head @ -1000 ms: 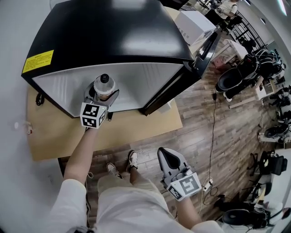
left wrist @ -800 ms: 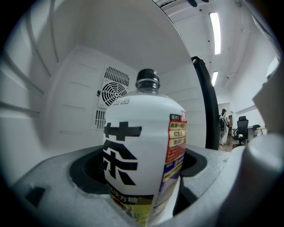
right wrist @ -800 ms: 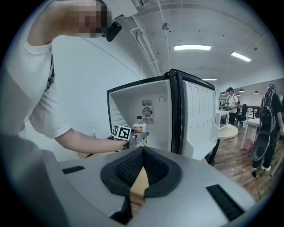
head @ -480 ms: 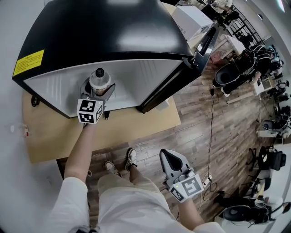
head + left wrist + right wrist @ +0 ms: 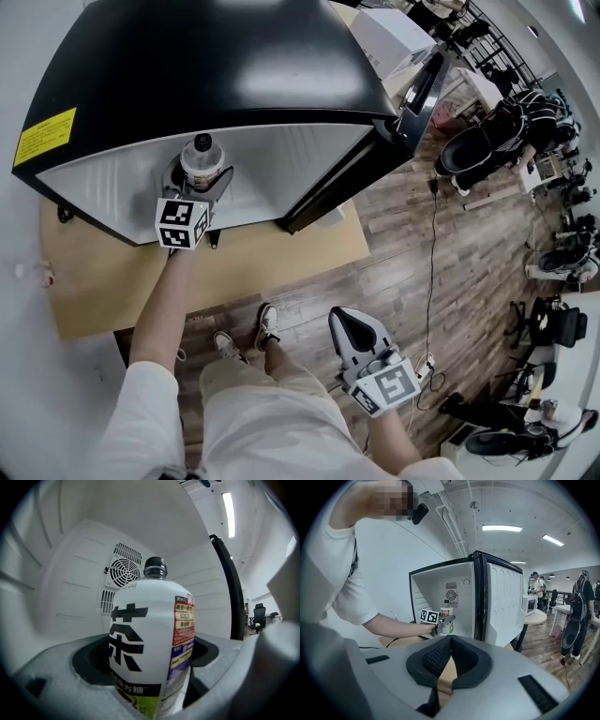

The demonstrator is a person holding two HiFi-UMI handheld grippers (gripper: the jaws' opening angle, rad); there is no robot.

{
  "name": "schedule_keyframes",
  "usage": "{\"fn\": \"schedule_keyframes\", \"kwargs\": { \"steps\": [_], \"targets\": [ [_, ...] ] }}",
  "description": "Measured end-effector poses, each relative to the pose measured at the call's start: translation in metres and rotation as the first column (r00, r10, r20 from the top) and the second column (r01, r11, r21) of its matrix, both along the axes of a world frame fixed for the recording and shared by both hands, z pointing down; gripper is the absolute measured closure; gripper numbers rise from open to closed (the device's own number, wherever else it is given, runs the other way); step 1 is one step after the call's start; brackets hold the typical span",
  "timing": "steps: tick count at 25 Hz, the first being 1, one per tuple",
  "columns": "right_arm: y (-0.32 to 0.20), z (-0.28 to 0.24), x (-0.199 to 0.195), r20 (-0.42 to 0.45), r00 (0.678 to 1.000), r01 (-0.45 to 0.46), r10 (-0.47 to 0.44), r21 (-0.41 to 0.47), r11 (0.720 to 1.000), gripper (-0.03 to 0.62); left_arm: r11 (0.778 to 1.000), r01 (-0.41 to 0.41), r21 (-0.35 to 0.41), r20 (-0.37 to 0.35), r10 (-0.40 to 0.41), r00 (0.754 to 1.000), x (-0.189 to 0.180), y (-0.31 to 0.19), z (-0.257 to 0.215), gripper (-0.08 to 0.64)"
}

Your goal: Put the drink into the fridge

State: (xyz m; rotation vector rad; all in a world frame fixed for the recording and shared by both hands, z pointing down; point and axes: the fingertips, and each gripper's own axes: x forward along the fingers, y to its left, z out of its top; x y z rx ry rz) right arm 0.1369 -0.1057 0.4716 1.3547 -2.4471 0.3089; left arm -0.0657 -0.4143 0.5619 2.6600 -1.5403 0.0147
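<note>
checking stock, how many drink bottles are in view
1: a tea bottle, clamped in the left gripper's tongs inside the open fridge. More may be hidden in unseen parts of the interior.

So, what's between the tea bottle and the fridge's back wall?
Nothing visible: left gripper view shows bare space between tea bottle and the rear fan vent.
</note>
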Motion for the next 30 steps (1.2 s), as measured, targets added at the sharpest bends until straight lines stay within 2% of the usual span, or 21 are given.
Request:
{"fn": "schedule_keyframes", "kwargs": {
  "steps": [4, 10, 12, 16, 23, 30],
  "targets": [
    [-0.002, 0.001, -0.003, 0.003, 1.0, 0.011, -0.011, -0.004, 1.0, 0.59, 1.0, 0.009, 0.004, -0.029, -0.009, 1.0, -0.003, 0.001, 0.002, 0.117],
    [-0.004, 0.001, -0.003, 0.01, 1.0, 0.02, -0.02, -0.006, 1.0, 0.589, 1.0, 0.001, 0.008, -0.023, -0.001, 1.0, -0.003, 0.006, 0.002, 0.117],
    [-0.004, 0.002, -0.002, 0.012, 1.0, 0.02, -0.02, -0.009, 1.0, 0.589, 1.0, 0.001, 0.007, -0.01, -0.001, 1.0, -0.003, 0.005, 0.004, 0.115],
    [-0.003, 0.003, 0.0, 0.017, 1.0, 0.02, -0.019, -0.011, 1.0, 0.589, 0.999, -0.001, -0.049, 0.089, 0.006, 0.996, 0.0, 0.005, 0.017, 0.087],
    [-0.004, 0.001, -0.001, 0.029, 0.999, 0.024, -0.024, -0.002, 1.0, 0.589, 0.995, 0.009, -0.095, 0.086, -0.001, 0.996, -0.006, 0.006, 0.016, 0.08],
    [-0.003, 0.001, -0.003, 0.032, 0.999, 0.02, -0.02, -0.003, 1.0, 0.589, 0.997, 0.004, -0.083, 0.084, 0.003, 0.996, -0.004, 0.01, 0.012, 0.08]
  ]
}}
